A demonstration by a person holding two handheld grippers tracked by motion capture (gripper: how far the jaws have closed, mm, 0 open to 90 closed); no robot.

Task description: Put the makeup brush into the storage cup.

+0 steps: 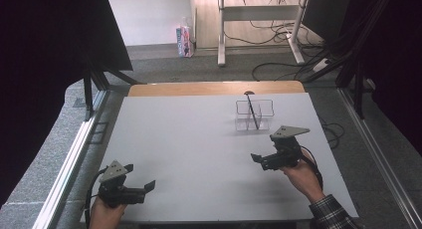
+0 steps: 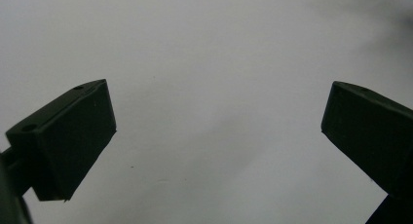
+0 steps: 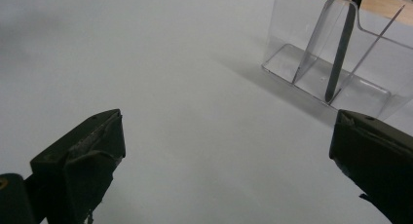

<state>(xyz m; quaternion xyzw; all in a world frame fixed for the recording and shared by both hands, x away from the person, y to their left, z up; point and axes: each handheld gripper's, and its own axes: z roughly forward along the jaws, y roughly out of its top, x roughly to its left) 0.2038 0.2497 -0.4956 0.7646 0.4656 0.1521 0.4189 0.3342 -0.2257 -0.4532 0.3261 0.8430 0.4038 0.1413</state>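
A pale grey worktop (image 1: 199,154) seen from above carries a clear plastic divided holder (image 1: 254,114) toward its far right, and in it a long, thin dark utensil with a rounded head (image 1: 253,112) stands leaning, its lower tip in the holder's middle section and its head rising past the far rim. The right gripper (image 1: 258,159), held in a hand with a checked sleeve, hovers near the holder on its near side with its jaws spread wide and nothing between them. In the right gripper view the holder (image 3: 336,63) lies ahead and to the upper right, and the utensil's handle (image 3: 341,53) runs steeply from its tip on the holder's floor up and away from the camera. The left gripper (image 1: 144,186) sits at the near left corner of the worktop, well apart from the holder, also released and empty; its own view shows bare grey surface (image 2: 209,87) between the parted jaws. The right gripper is plainly the nearer one, so reaching the utensil would probably mean moving forward and slightly right, meeting the handle across its upright, tilted length.
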